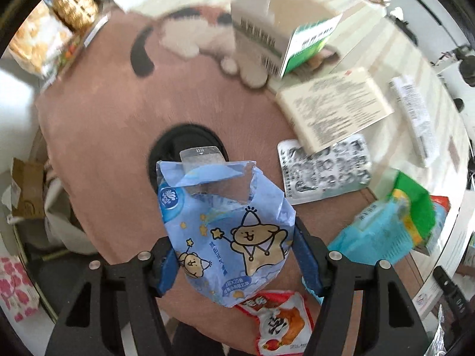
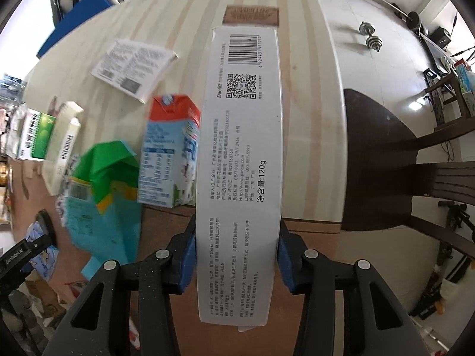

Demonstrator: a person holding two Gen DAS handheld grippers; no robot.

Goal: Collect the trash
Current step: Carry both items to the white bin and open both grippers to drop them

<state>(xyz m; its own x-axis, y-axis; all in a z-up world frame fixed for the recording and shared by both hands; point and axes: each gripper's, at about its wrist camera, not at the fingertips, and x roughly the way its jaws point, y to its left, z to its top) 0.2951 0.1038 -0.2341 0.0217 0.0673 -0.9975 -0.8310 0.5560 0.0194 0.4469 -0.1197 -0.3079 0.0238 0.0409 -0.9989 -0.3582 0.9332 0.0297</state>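
Your left hand-held gripper [image 1: 233, 255] is clamping a crumpled blue cartoon-printed tissue wrapper [image 1: 225, 231]; your right hand-held gripper [image 2: 237, 255] is gripping a long white cardboard toothpaste box [image 2: 242, 160].

Light: bright, even daylight in both views; the far edges wash out to white.
Glare: a pale sheen on the floor [image 2: 371, 68] in the right view.
Blur: left view smears the green-and-white box [image 1: 285, 44] and the leaflet [image 1: 335, 109]; the blue wrapper [image 1: 225, 231] stays sharp.
Sharpness: print on the long white box [image 2: 240, 160] reads crisply.
Distortion: strong fisheye bending, with black corners.
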